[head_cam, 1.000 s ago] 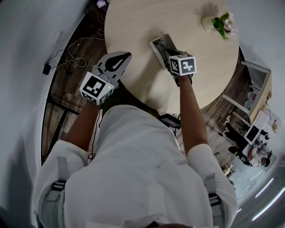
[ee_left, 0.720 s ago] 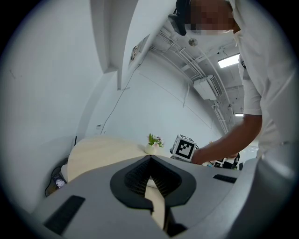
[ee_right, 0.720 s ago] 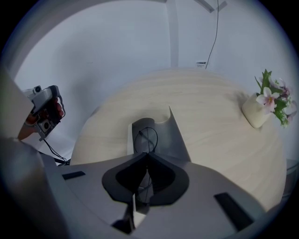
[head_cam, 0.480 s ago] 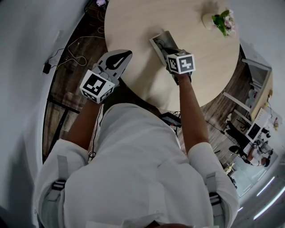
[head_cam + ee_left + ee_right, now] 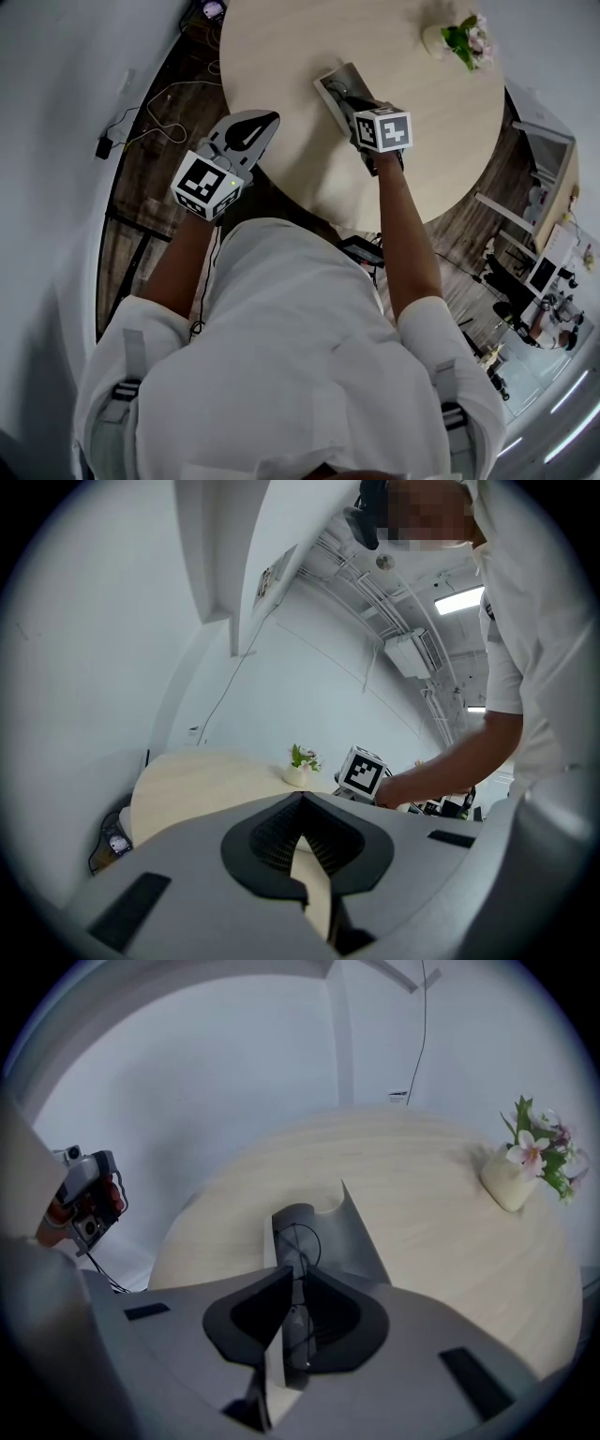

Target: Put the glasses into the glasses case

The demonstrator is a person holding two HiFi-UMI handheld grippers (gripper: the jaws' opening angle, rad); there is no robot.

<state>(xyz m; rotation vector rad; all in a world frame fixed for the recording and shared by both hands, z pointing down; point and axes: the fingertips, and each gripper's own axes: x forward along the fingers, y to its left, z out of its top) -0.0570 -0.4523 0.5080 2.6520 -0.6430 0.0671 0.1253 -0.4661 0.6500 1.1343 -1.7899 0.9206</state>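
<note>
A grey glasses case lies open on the round pale wooden table, near its front edge. In the right gripper view the case holds thin wire-rimmed glasses, one round lens showing just beyond the jaws. My right gripper hangs right over the case, its jaws drawn to a narrow slit around the glasses frame. My left gripper hovers at the table's left edge, apart from the case, shut and empty.
A small white vase of flowers stands at the table's far right, also in the right gripper view. Cables trail over the dark wood floor left of the table. A black device sits on the floor under the front edge.
My right gripper has crept slightly farther over the case. The left gripper has hardly moved.
</note>
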